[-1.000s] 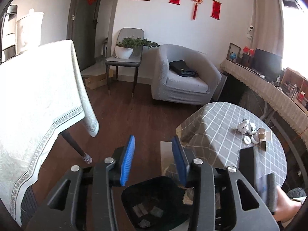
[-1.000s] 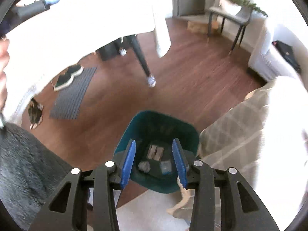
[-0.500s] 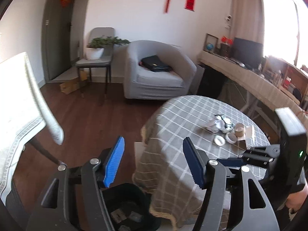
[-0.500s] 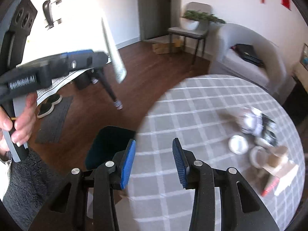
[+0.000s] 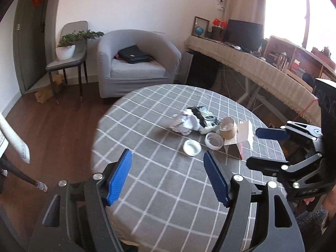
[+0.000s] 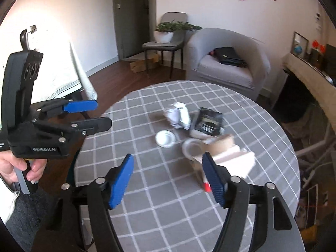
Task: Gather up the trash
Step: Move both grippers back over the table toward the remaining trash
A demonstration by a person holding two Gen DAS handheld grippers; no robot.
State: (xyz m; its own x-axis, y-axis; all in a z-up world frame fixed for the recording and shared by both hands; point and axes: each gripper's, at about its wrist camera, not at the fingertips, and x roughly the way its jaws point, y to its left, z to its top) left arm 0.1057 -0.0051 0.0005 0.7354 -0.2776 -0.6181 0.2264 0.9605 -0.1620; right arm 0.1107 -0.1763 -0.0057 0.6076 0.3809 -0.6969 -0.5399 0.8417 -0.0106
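A round table with a grey checked cloth (image 5: 159,184) (image 6: 168,210) carries a cluster of trash: crumpled white paper (image 5: 184,121) (image 6: 178,115), a black-and-white wrapper (image 5: 204,118) (image 6: 208,121), a white lid (image 5: 191,147) (image 6: 165,138), a small white cup (image 5: 213,140) (image 6: 192,147), a brown paper cup (image 5: 227,128) and an open cardboard box (image 5: 241,140) (image 6: 229,159). My left gripper (image 5: 168,174) is open and empty above the table's near side. My right gripper (image 6: 169,176) is open and empty just before the box.
A grey armchair (image 5: 134,63) with a black bag stands behind the table. A chair with a potted plant (image 5: 67,46) is beside it. A long covered desk (image 5: 262,71) runs on the right. A white-clothed table (image 6: 63,75) stands to the left.
Both grippers swung up from the dark bin on the floor to over the checked table. Both now open wider. The bin has left both views.
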